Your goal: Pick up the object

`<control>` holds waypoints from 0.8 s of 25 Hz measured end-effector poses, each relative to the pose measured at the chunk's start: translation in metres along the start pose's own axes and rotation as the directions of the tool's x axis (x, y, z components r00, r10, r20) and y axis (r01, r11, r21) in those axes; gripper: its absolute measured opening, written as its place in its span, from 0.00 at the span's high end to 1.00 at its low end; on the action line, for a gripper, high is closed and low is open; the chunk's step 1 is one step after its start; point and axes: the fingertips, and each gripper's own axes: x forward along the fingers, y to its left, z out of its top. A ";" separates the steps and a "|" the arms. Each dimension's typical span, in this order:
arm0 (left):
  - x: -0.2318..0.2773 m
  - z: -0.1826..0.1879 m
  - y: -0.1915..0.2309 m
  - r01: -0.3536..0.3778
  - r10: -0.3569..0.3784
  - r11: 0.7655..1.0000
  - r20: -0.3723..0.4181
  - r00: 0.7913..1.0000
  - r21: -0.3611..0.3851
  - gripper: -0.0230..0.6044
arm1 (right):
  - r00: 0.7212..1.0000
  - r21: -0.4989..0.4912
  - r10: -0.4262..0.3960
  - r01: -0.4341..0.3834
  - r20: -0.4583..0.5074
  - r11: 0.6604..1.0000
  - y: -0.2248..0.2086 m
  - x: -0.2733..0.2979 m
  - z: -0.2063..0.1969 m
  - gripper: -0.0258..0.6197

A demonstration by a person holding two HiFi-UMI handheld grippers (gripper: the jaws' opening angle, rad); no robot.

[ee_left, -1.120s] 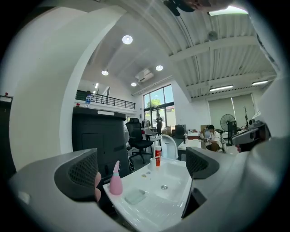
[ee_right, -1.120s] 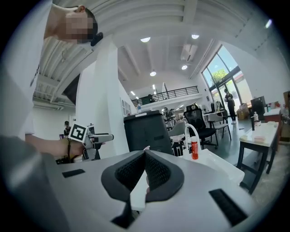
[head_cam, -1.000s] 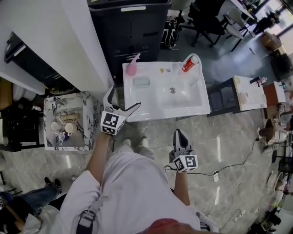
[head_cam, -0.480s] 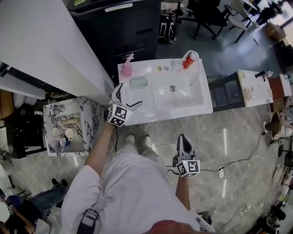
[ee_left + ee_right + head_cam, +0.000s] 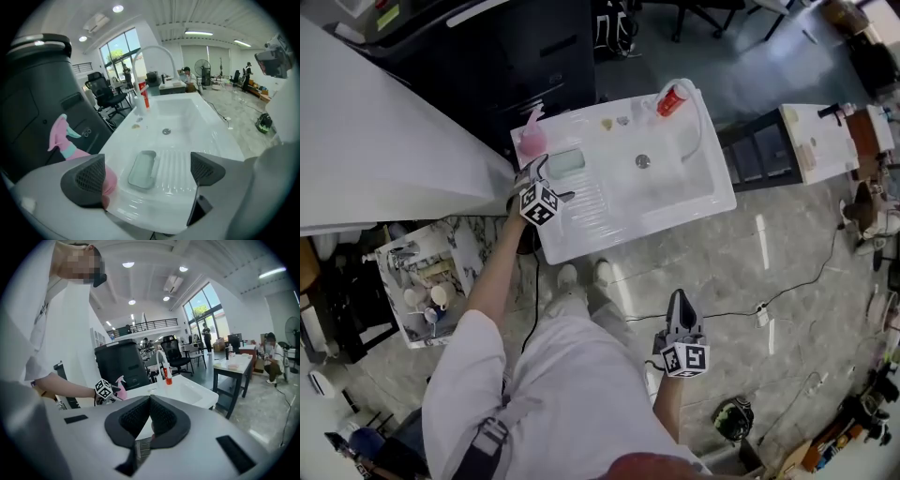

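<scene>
While the left hand-held gripper (image 5: 147, 174) gapes toward a rounded (pale-green) tray (image 5: 565, 162), the right hand-held gripper (image 5: 150, 417) is closed.

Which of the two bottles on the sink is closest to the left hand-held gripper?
The pink spray bottle, right beside the left hand-held gripper; the red bottle stands by the faucet.

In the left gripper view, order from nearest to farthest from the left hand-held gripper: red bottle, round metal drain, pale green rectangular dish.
1. Pale green rectangular dish, on the drainboard.
2. Round metal drain, in the basin.
3. Red bottle, beside the faucet.
</scene>
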 end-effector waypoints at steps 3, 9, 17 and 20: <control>0.031 -0.010 -0.002 0.089 -0.084 0.994 -0.080 0.993 0.060 0.09 | 0.999 0.032 -0.053 0.053 -0.010 0.998 0.000 -0.009 -0.007 0.96; 0.077 -0.035 -0.017 0.258 -0.211 0.949 -0.244 0.946 0.180 0.21 | 0.991 0.069 -0.126 0.128 -0.037 0.989 -0.006 -0.022 -0.024 0.96; 0.105 -0.061 -0.025 0.362 -0.257 0.901 -0.375 0.891 0.241 0.38 | 0.976 0.094 -0.213 0.217 -0.052 0.972 -0.015 -0.038 -0.034 0.96; 0.111 -0.068 -0.024 0.375 -0.252 0.891 -0.407 0.878 0.257 0.45 | 0.971 0.104 -0.232 0.236 -0.056 0.966 -0.018 -0.045 -0.039 0.96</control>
